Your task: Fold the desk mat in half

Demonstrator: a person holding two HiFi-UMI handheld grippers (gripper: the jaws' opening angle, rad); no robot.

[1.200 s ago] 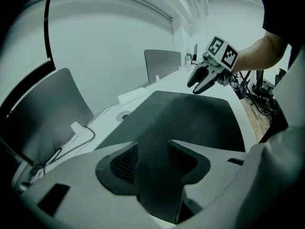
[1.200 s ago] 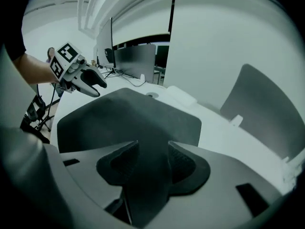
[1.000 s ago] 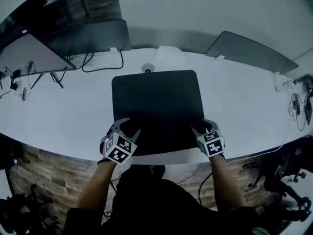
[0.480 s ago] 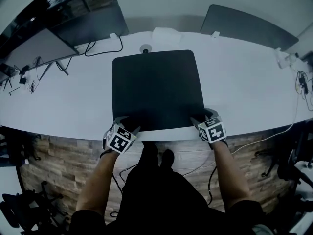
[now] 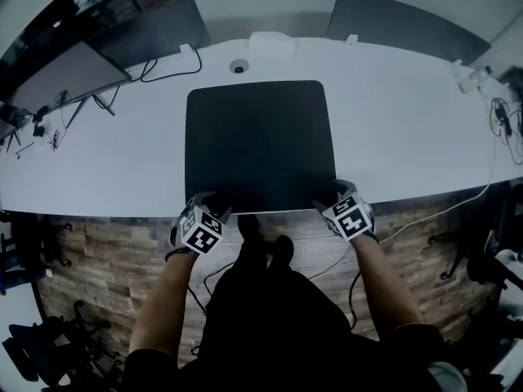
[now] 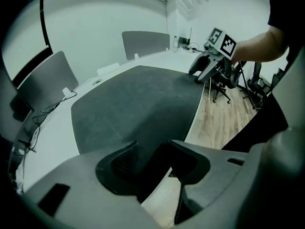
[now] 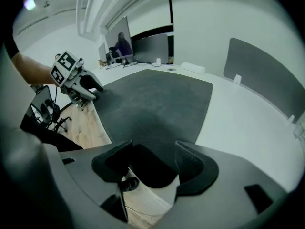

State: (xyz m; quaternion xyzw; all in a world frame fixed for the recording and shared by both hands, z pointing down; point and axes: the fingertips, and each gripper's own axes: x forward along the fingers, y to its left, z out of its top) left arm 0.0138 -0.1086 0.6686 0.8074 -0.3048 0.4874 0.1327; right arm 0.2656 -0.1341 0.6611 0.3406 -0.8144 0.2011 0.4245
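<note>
A black desk mat (image 5: pixel 260 141) lies flat on the white desk (image 5: pixel 106 162), its near edge close to the desk's front edge. My left gripper (image 5: pixel 214 205) is at the mat's near left corner. In the left gripper view that corner of the mat (image 6: pixel 138 99) runs between the jaws of the left gripper (image 6: pixel 152 149), which are closing with a gap still showing. My right gripper (image 5: pixel 331 196) is at the near right corner. In the right gripper view the mat (image 7: pixel 152 99) reaches in between the wide open jaws of the right gripper (image 7: pixel 153 151).
Grey divider panels (image 5: pixel 400 23) stand along the desk's back edge. A dark screen (image 5: pixel 65 76) and black cables (image 5: pixel 167 62) sit at the back left. A white box (image 5: pixel 272 41) and a round grommet (image 5: pixel 238 67) lie just beyond the mat. Office chairs (image 5: pixel 490 268) stand on the wooden floor.
Both grippers have drawn back toward the person to the desk's front edge. The strip of white desk in front of the mat has nearly gone. The mat stays flat.
</note>
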